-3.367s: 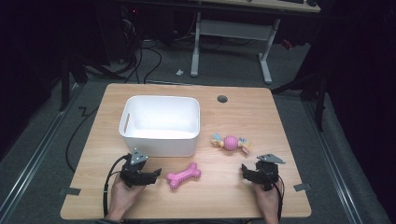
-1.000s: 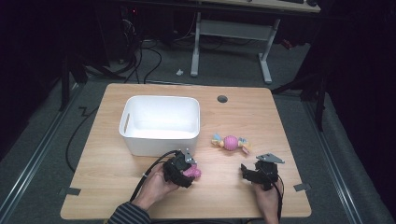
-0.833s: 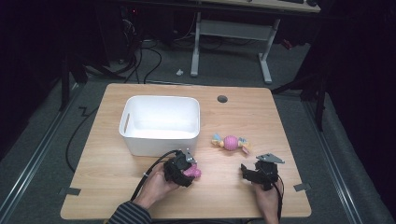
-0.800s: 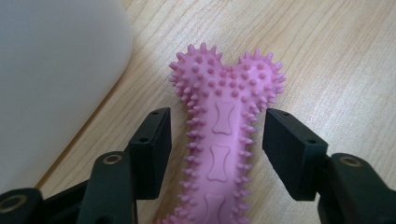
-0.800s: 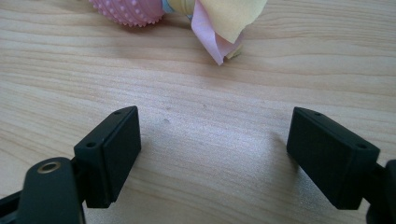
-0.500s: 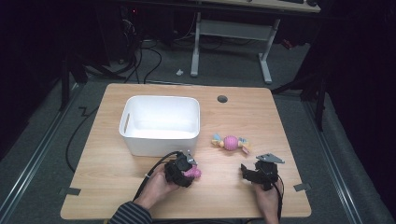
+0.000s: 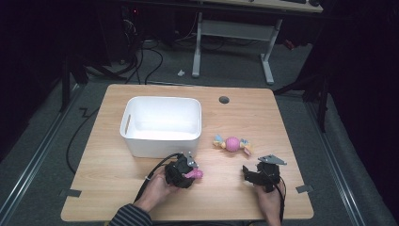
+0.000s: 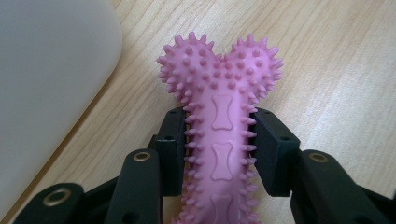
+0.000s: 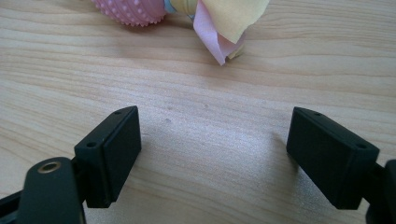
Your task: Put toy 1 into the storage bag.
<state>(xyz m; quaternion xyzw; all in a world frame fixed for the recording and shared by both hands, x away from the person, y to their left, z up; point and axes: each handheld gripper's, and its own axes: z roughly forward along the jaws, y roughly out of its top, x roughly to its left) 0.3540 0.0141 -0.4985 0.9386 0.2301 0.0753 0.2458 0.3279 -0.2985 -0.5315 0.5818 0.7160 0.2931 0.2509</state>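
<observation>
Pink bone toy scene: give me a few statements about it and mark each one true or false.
1. The left gripper is shut on the bone toy. True; its jaws have just closed on the shaft.
2. The bone toy lies inside the white bin. False; it is on the table, in front of the bin.
3. The right gripper is open with nothing between its jaws. True.
4. The ball toy is held by the right gripper. False; it lies untouched on the table beyond that gripper.
5. The bin holds several toys. False; what shows of its inside is bare.
</observation>
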